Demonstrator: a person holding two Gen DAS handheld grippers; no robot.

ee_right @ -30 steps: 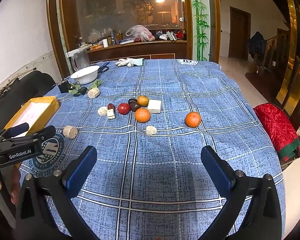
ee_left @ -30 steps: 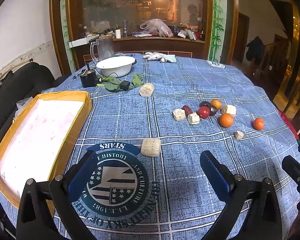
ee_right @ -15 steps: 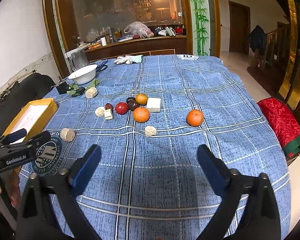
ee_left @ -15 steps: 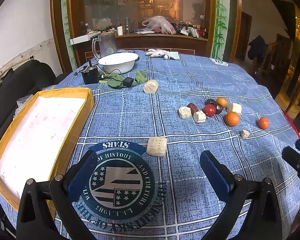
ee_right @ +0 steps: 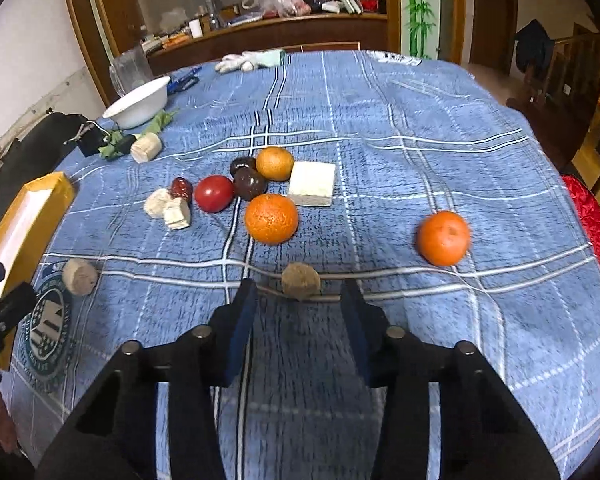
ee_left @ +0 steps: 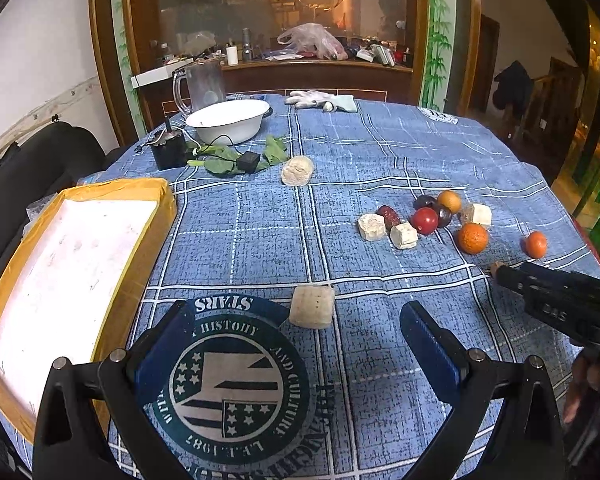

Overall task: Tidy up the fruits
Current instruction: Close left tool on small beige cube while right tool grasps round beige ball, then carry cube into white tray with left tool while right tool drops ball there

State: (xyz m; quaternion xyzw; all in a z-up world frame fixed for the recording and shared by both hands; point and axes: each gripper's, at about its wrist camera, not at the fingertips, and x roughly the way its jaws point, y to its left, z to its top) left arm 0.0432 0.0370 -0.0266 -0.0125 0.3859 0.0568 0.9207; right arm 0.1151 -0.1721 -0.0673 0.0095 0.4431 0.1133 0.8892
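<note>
The fruits lie in a cluster on the blue cloth: a big orange, a red tomato, a yellow-orange fruit, two dark plums and a red date. A second orange sits apart to the right. My right gripper is low over the cloth, open with a narrow gap, and a small brown lump lies just beyond its fingertips. My left gripper stands wide open over the round printed emblem, with a beige block just ahead of it. The cluster's tomato lies far to its right.
A yellow-rimmed tray lies at the table's left edge. Several beige blocks are scattered around the fruits, among them a white square block. A white bowl, green leaves, a black box with cable, a glass jug and gloves sit at the back.
My right gripper has moved forward and down to the small brown lump, and its fingers have narrowed. The left gripper has barely shifted; the right gripper now shows at its right edge.
</note>
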